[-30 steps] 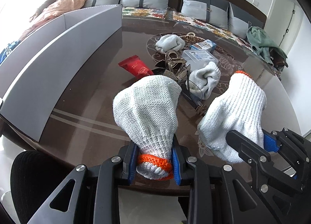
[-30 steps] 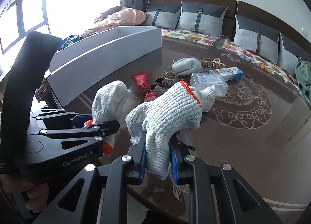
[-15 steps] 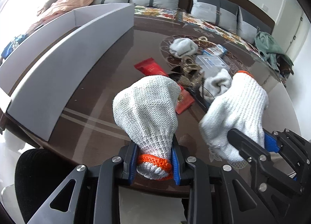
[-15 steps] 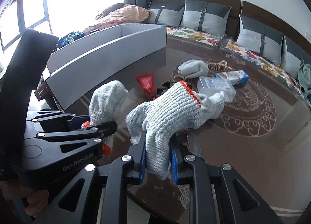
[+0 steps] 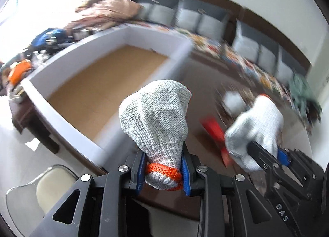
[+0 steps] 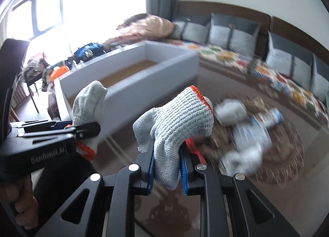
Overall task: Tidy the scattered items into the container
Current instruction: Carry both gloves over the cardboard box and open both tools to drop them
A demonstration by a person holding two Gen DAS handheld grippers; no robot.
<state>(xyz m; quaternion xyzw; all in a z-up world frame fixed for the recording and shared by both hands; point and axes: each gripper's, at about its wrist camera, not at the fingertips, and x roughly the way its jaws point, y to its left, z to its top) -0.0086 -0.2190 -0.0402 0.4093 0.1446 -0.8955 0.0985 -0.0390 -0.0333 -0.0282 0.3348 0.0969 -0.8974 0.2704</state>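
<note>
Left wrist view: my left gripper pinches a white knit glove with orange cuff; right gripper clamps its twin (blurry). Beyond and left lies the white cardboard-floored box, nearer my left.

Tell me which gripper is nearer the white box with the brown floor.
Left. The left gripper, shut on its knit glove, hangs by the box's near wall. The right gripper, clamping the other glove, sits farther out over the dark table.
</note>
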